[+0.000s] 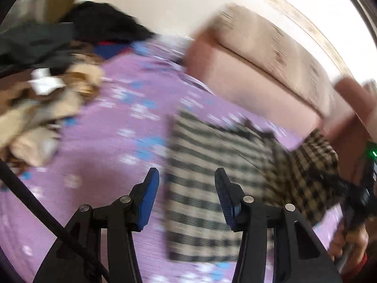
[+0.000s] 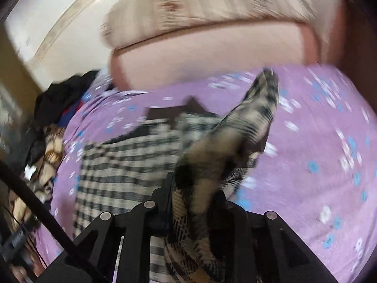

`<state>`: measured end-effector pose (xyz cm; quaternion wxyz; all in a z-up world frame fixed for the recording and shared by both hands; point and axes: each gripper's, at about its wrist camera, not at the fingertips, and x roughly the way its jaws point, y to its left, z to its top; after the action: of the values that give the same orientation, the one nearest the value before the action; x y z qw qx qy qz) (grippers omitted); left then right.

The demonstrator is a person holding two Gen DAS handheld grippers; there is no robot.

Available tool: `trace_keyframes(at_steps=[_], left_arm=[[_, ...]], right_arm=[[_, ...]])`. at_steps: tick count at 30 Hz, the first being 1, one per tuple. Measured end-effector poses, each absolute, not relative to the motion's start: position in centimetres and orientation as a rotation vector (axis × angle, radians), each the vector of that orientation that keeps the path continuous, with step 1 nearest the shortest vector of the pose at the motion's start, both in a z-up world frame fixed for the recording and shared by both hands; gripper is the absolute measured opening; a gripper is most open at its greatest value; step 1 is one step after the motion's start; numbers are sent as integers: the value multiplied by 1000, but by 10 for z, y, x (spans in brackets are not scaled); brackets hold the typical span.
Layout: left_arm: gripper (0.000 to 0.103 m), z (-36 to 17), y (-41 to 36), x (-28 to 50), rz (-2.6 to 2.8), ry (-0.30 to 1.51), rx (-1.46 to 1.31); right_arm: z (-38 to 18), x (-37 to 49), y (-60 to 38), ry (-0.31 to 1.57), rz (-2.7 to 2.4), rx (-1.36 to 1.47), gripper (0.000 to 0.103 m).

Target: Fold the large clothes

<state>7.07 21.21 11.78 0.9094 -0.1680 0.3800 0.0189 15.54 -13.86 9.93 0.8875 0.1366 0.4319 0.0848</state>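
The checked shirt (image 1: 202, 184) lies partly folded on the purple bedsheet (image 1: 113, 127). The right gripper (image 2: 193, 202) pinches one bunched part of it (a sleeve, probably), lifted to fold it over. The left gripper (image 1: 187, 195) hangs open, empty.

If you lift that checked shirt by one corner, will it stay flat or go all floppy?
Probably floppy: the checked shirt already bunches and droops where the right hand-held gripper pinches it. It likely feels light, since one pinch lifts that part. The rest would probably drag across the purple sheet.
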Motion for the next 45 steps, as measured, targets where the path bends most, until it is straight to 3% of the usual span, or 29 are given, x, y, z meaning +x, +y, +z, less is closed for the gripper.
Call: trace_keyframes(at_steps=[4, 6, 8, 10, 14, 15, 23, 28, 34, 35, 36, 37, 40, 45], left_arm=[[48, 119, 267, 60, 146, 756, -414], [48, 119, 289, 55, 158, 750, -469], [48, 119, 305, 52, 160, 741, -524], [48, 119, 314, 50, 156, 728, -568], [48, 118, 308, 55, 114, 728, -602], [48, 117, 301, 62, 101, 732, -597], [52, 115, 224, 96, -120, 771, -554], [65, 109, 159, 126, -276, 783, -504], [65, 60, 88, 152, -348, 977, -394], [60, 54, 79, 153, -343, 1002, -356], [47, 47, 69, 154, -346, 1034, -306], [21, 44, 66, 154, -344, 1047, -289], [14, 54, 73, 151, -346, 1018, -322], [13, 111, 116, 122, -316, 874, -352]], right_arm=[[109, 166, -58, 906, 284, 180, 16], [101, 168, -12, 928, 356, 125, 4], [84, 170, 34, 976, 404, 58, 5], [60, 172, 67, 1030, 426, -34, 13], [46, 168, 63, 1069, 588, 125, 62], [52, 165, 52, 1064, 637, 196, 66], [108, 136, -64, 900, 616, 382, 71], [92, 142, -113, 925, 464, 424, 71], [80, 128, -155, 939, 396, 418, 71], [79, 127, -157, 941, 390, 411, 71], [79, 128, -158, 945, 387, 408, 71], [78, 129, -159, 949, 384, 408, 71], [74, 135, -159, 958, 368, 421, 71], [80, 141, -143, 933, 381, 424, 71]])
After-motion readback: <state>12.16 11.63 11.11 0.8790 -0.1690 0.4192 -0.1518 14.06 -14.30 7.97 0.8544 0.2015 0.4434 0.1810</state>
